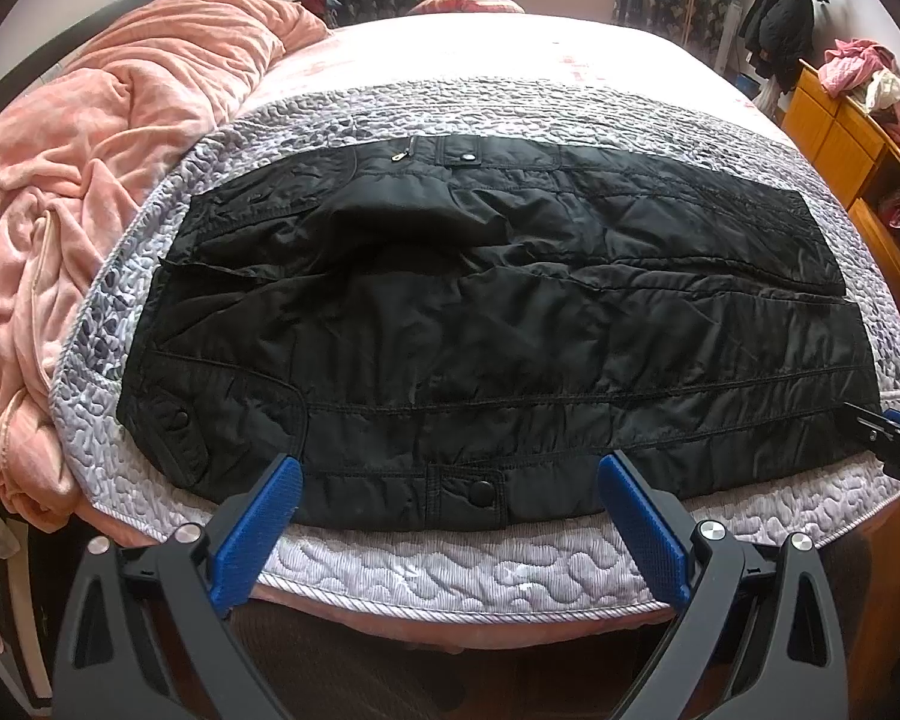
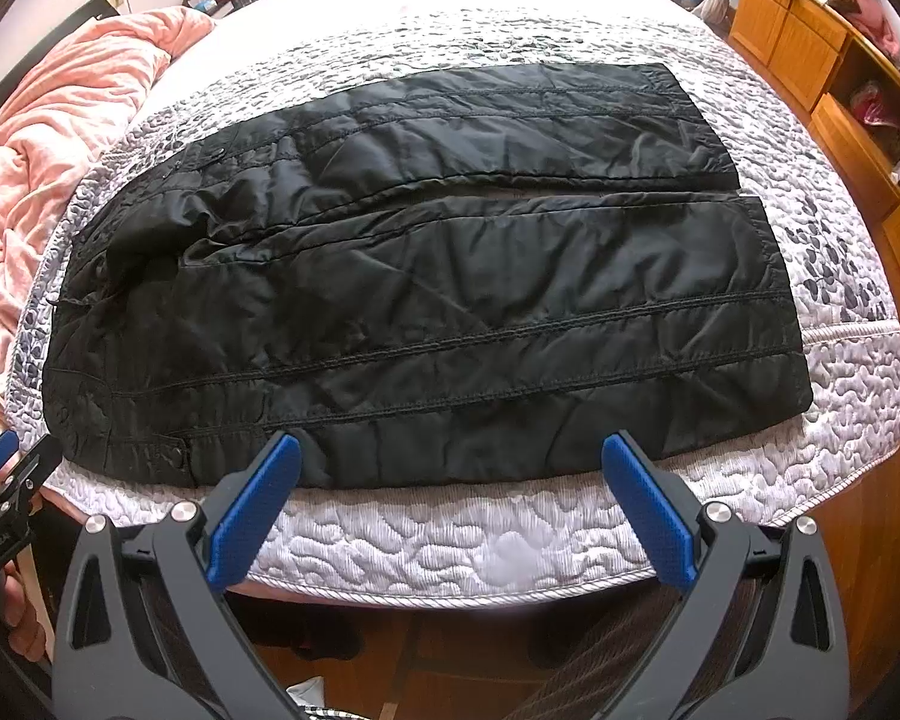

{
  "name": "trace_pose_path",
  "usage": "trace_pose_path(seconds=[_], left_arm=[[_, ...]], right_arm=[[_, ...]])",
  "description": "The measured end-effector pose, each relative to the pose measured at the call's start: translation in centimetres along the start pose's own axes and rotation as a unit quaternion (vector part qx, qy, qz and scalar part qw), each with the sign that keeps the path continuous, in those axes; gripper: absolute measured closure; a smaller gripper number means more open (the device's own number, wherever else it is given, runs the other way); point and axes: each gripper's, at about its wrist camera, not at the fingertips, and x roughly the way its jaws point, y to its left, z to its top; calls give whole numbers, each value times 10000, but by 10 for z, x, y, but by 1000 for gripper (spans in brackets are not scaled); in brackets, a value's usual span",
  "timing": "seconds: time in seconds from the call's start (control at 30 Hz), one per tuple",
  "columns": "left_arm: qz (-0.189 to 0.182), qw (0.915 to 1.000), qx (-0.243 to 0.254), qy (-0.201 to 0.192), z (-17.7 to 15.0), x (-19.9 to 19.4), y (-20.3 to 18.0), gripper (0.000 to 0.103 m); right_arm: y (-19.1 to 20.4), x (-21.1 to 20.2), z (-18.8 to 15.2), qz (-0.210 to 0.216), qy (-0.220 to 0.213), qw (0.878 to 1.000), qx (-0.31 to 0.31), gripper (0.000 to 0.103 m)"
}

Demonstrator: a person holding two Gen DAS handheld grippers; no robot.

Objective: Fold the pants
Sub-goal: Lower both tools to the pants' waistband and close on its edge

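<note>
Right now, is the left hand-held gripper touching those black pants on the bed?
Cannot tell. In the left wrist view the open left hand-held gripper has its blue fingertips overlapping the near edge of the black pants, but neither contact nor a gap shows plainly.

Black hand-held gripper (image 1: 450,474), blue pads (image 1: 255,540), silver screws

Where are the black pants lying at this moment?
The black pants lie spread flat on the quilted mat at the bed's near edge, waist toward the pink blanket.
</note>
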Motion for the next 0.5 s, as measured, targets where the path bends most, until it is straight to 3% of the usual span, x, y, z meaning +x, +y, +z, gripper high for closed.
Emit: trace_pose_path(seconds=[0.33,0.5], left_arm=[[-3,10000,47,64,10,7,-6,4],[-113,9999,69,-19,43,22,-27,4]], right_arm=[[-8,7,7,126,-63,9999,48,3],[-58,-3,51,-185,-538,9983,125,3]])
